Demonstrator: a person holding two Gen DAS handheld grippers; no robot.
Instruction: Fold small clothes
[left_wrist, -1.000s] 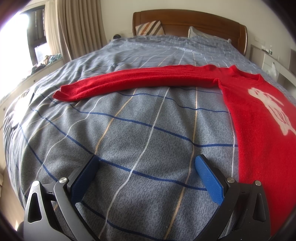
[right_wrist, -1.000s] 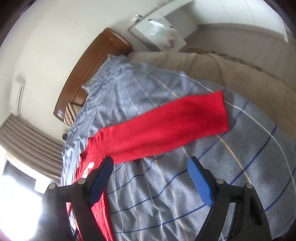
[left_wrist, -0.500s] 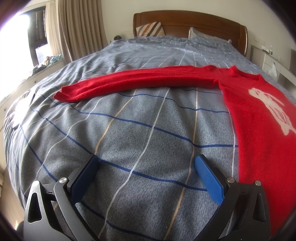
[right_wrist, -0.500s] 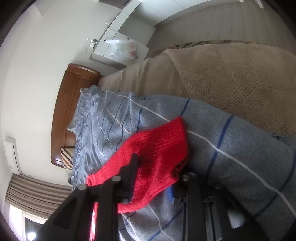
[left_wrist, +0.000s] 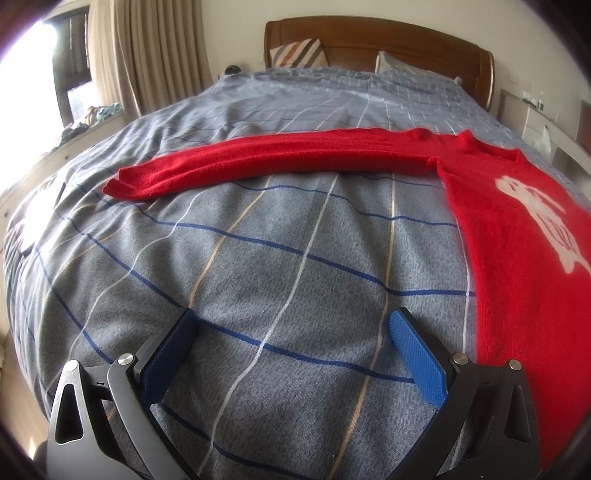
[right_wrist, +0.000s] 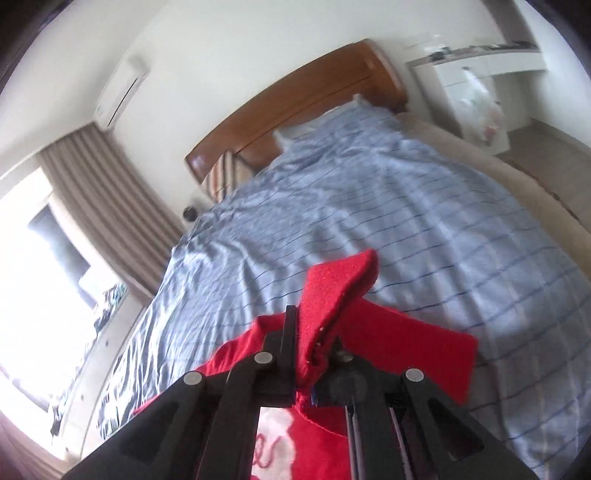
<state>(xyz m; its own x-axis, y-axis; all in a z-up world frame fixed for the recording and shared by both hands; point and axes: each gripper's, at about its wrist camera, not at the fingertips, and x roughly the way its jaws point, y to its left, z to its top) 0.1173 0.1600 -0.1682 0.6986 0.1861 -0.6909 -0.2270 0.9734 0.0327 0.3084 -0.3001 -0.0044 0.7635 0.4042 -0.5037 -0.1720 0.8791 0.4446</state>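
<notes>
**A:** Left wrist view first: we've got the bed (left_wrist: 280, 258) filling the frame and the red sweater (left_wrist: 517, 229) lying flat on it, body down the right edge, one sleeve (left_wrist: 266, 162) stretched out long toward the upper left. Our left gripper (left_wrist: 291, 343) sits at the bottom, jaws wide apart, nothing in them, well short of that sleeve.

**B:** Yep, and in the right wrist view our right gripper (right_wrist: 314, 354) has just clamped shut on the other sleeve's cuff (right_wrist: 332, 295), mid-frame, lifted over the sweater body at the bottom. We'd guess that sleeve folds inward across the chest, so the right hand is the nearer one.
</notes>
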